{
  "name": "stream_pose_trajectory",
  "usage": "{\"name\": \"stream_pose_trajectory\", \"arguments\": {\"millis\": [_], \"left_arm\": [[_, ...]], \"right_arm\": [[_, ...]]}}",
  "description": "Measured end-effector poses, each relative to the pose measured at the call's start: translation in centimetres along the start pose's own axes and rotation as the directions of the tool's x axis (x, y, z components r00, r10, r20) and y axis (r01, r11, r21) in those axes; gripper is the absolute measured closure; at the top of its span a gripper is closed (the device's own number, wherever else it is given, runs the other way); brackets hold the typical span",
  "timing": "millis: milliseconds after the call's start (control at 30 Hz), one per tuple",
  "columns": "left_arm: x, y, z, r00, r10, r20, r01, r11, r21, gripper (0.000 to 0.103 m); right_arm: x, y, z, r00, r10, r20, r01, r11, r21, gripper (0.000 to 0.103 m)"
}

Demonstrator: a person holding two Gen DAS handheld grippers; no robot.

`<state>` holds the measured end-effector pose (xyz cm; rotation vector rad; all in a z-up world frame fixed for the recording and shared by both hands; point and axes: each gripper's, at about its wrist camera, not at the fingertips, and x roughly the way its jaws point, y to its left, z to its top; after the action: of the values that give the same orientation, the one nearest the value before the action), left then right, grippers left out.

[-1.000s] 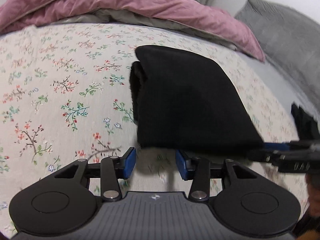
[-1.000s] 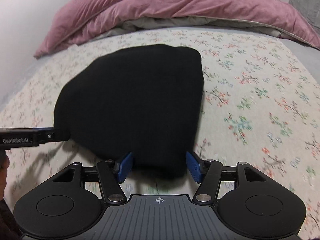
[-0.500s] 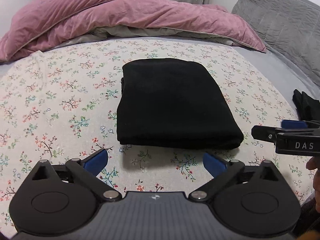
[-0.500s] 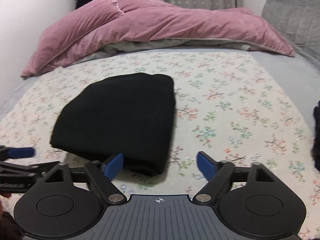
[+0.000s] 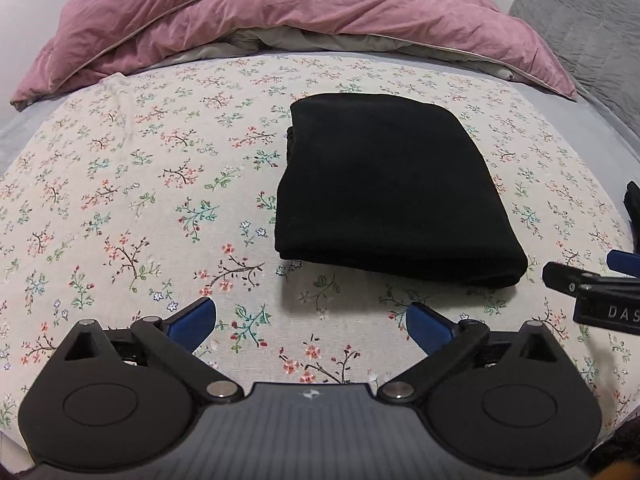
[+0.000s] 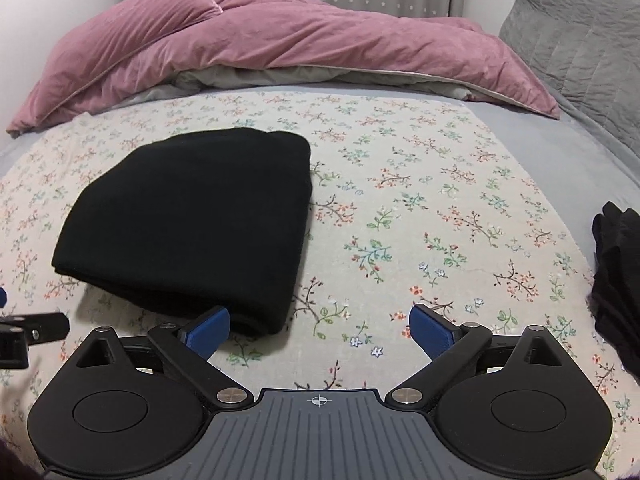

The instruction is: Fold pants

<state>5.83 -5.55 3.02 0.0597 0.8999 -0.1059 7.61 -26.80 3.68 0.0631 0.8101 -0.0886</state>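
Pants (image 5: 392, 188) released, left folded on bed (image 5: 120, 184); left gripper (image 5: 312, 322) and right gripper (image 6: 320, 326) just opened wide, nothing held. Fold judged done.

Pants (image 5: 392, 188) on bedsheet (image 5: 140, 184), duvet (image 5: 280, 12) behind.

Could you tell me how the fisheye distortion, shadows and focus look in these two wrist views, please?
Left wrist view: the floral sheet bulges, and the folded black pants are sharp, with a soft shadow at their near edge. Right wrist view: same bulge, and the pants show little surface detail.
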Motion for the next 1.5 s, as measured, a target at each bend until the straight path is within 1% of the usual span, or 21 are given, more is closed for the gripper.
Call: {"name": "stream_pose_trajectory", "arguments": {"millis": [300, 567, 1500], "left_arm": [[0.0, -0.8, -0.2, 1.0, -0.007, 0.012, 0.007, 0.999, 0.035, 0.0], [0.1, -1.3, -0.4, 1.0, -0.013, 0.008, 0.012, 0.999, 0.053, 0.0], [0.4, -1.8, -0.7, 1.0, -0.024, -0.008, 0.025, 0.997, 0.077, 0.0]], "right_arm": [[0.1, 0.5, -0.1, 1.0, 0.016, -0.002, -0.016, 1.0, -0.018, 0.004], [0.1, 0.4, -0.2, 1.0, 0.008, -0.007, -0.008, 1.0, -0.013, 0.003], [0.2, 0.2, -0.3, 1.0, 0.005, -0.008, -0.005, 1.0, -0.017, 0.003]]}}
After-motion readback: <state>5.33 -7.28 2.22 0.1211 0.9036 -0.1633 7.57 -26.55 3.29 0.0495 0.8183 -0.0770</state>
